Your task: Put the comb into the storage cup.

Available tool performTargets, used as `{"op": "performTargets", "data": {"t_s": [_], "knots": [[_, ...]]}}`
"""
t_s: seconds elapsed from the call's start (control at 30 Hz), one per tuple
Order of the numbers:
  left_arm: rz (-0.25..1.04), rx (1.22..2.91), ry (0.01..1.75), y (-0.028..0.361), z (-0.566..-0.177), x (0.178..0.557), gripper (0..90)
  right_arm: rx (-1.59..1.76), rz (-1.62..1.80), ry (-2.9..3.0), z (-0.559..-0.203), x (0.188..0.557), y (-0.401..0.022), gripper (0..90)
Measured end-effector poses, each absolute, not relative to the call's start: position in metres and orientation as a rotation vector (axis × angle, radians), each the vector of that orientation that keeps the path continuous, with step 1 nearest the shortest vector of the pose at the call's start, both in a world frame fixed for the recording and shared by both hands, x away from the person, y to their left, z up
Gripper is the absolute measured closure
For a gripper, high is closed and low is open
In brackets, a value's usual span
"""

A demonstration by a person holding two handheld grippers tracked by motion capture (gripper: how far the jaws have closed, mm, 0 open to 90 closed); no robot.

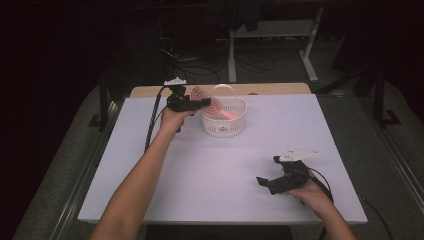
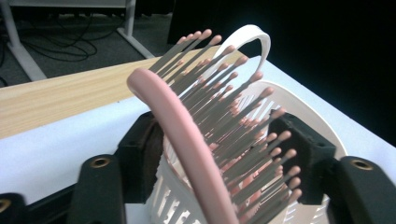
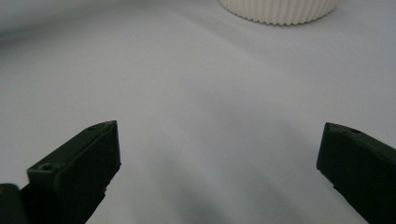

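A pink hairbrush (image 1: 202, 96) with grey, pink-tipped bristles (image 2: 233, 116) stands on end in a white slotted basket (image 1: 223, 122), its handle down inside. My left gripper (image 1: 200, 102) is level at the basket's left rim, its jaws on either side of the brush head (image 2: 187, 135). The jaws stand apart: the brush's pink back lies close by the left pad, the bristle tips reach toward the right pad, and no squeeze shows. The basket's rim (image 2: 303, 102) and its raised hoop handle (image 2: 252, 37) lie behind. My right gripper (image 1: 265, 182) rests low at the front right, open and holding nothing (image 3: 219, 154).
A white cover (image 1: 215, 170) spreads over the table, with a strip of bare wood (image 1: 150, 91) along the far edge. The basket's ribbed base (image 3: 280, 11) is far ahead of the right jaws. Desk legs and cables lie on the dark floor beyond.
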State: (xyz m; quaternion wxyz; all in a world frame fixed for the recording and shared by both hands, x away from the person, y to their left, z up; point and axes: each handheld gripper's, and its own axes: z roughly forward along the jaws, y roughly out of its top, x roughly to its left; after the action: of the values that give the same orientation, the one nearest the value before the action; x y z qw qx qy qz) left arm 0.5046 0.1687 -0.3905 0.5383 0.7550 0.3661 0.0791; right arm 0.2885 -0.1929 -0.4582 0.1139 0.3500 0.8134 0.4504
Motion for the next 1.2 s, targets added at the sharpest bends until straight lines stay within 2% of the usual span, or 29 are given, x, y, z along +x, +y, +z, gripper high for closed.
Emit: {"op": "performTargets", "data": {"t_s": [0.3,0.6,1.2], "knots": [[0.255,1.837,0.820,0.171,-0.384,0.500,13.7,1.024,1.321,2.384,-0.458,0.289,-0.192,0.0],[0.296,1.872,0.789,0.181,-0.375,0.495,0.1,1.024,1.321,2.389,-0.459,0.290,-0.191,0.0],[0.311,1.890,0.737,0.207,-0.364,0.465,0.0,1.017,1.323,2.390,-0.458,0.290,-0.190,0.0]]}}
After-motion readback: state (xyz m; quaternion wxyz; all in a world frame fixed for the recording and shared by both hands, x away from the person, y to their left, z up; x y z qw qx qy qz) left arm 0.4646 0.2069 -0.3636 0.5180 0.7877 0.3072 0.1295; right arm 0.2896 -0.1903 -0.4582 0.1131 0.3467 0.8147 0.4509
